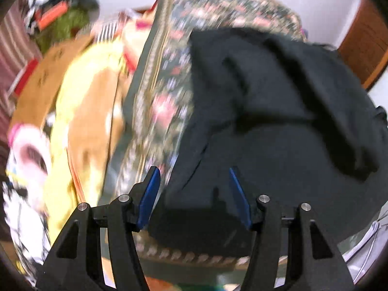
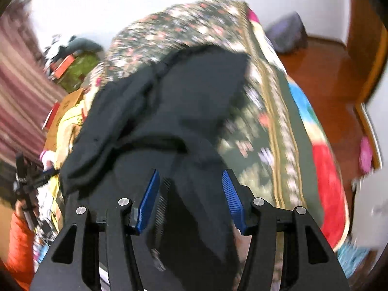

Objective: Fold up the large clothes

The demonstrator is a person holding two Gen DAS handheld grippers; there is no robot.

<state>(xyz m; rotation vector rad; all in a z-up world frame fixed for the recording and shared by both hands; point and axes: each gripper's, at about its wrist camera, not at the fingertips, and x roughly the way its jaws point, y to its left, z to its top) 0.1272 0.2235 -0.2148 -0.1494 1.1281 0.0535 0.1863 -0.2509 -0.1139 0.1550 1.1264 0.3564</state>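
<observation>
A large black garment point(image 1: 278, 126) lies rumpled on a floral bedspread point(image 1: 167, 77). In the left wrist view my left gripper point(image 1: 194, 172) hangs over the garment's near left edge. Its blue pads point(image 1: 149, 198) stand well apart and nothing is pinched between them. In the right wrist view the same black garment point(image 2: 169, 101) fills the middle, with a zipper point(image 2: 162, 206) running along one front edge. My right gripper point(image 2: 191, 173) is open, and a strip of the black cloth lies between its pads point(image 2: 232, 198) without being pressed. Both views are motion-blurred.
A yellow and brown blanket point(image 1: 84, 126) and a cardboard box point(image 1: 41, 82) lie left of the bedspread. A red and blue blanket point(image 2: 325, 165) hangs over the right edge, above a wooden floor point(image 2: 327, 72). An orange sleeve point(image 2: 19, 237) shows at the far left.
</observation>
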